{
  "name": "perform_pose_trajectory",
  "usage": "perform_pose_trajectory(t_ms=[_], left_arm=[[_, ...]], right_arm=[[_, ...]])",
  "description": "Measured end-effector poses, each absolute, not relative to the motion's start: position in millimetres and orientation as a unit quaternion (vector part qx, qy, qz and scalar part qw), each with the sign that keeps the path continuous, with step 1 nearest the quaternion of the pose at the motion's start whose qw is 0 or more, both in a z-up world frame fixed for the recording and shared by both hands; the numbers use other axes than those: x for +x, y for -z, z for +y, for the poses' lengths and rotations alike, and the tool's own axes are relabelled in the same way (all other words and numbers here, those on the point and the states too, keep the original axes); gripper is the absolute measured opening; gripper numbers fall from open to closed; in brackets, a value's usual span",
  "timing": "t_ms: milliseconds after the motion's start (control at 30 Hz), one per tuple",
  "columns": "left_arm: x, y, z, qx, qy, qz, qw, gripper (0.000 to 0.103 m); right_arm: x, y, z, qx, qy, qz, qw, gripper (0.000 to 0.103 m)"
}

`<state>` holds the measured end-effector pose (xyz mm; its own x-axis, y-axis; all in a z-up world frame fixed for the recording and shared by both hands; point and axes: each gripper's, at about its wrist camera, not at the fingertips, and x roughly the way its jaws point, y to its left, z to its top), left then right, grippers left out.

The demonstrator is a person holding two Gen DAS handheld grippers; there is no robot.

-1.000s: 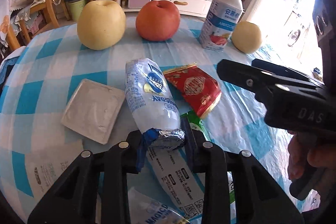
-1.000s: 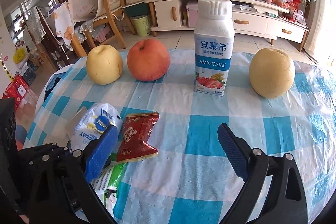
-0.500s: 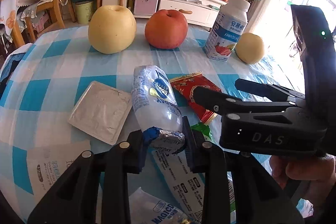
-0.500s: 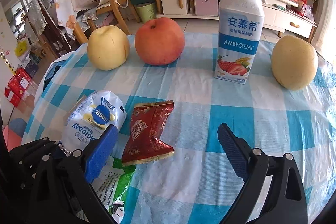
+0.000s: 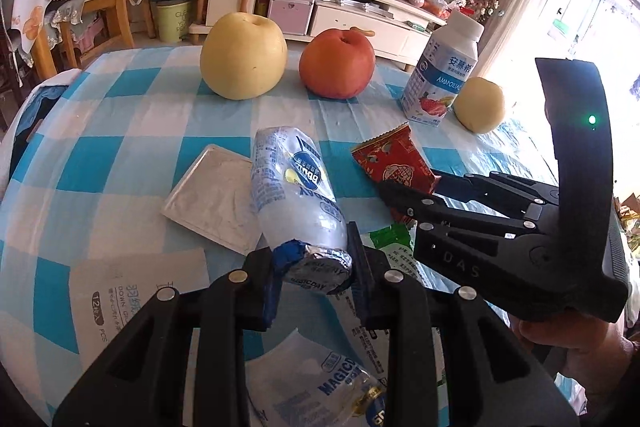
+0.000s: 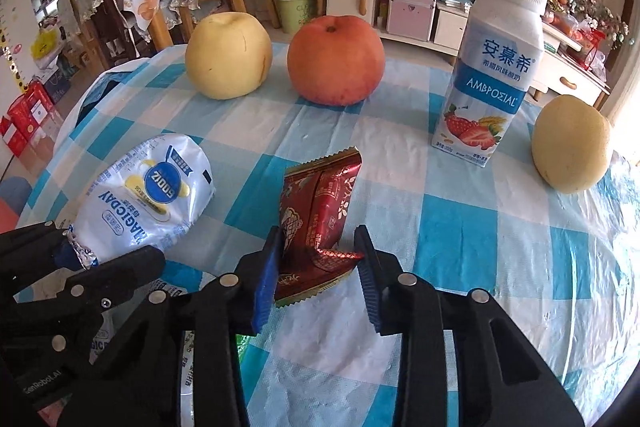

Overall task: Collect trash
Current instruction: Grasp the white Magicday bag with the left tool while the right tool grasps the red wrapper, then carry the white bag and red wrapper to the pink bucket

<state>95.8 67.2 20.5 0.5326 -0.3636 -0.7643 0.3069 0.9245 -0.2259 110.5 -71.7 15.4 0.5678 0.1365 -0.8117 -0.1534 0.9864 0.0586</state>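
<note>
My left gripper (image 5: 312,271) is shut on the crumpled foil end of a white and blue Magicday pouch (image 5: 294,195), which points away over the table; it also shows in the right wrist view (image 6: 148,195). My right gripper (image 6: 318,267) has its jaws closed in around the near end of a red snack wrapper (image 6: 320,211), the pads at its sides. The red wrapper also shows in the left wrist view (image 5: 390,163), with the right gripper (image 5: 408,189) at its near end.
On the blue checked tablecloth (image 6: 460,227) stand a yellow pear (image 6: 228,55), a red apple (image 6: 334,61), a yoghurt bottle (image 6: 494,75) and another pear (image 6: 570,143). A flat grey packet (image 5: 214,199), a white paper packet (image 5: 136,303), a green wrapper (image 5: 394,243) and another Magicday pouch (image 5: 320,391) lie near me.
My right gripper has moved forward and left to the red wrapper and narrowed its jaws around it. My left gripper has lifted the pouch slightly, still gripped.
</note>
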Motion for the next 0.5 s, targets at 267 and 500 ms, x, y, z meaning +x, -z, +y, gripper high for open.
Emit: perform_pose_trajectory(t_ms=[267, 500], left_arm=[[72.0, -30.5, 79.6, -0.056, 0.187, 0.430, 0.881, 0.030], [46.3, -40.6, 98.0, -0.075, 0.177, 0.415, 0.889, 0.030]], right_arm=[[96.6, -31.8, -68.0, -0.009, -0.089, 0.443, 0.892, 0.027], [78.6, -53.1, -66.3, -0.005, -0.096, 0.427, 0.899, 0.026]])
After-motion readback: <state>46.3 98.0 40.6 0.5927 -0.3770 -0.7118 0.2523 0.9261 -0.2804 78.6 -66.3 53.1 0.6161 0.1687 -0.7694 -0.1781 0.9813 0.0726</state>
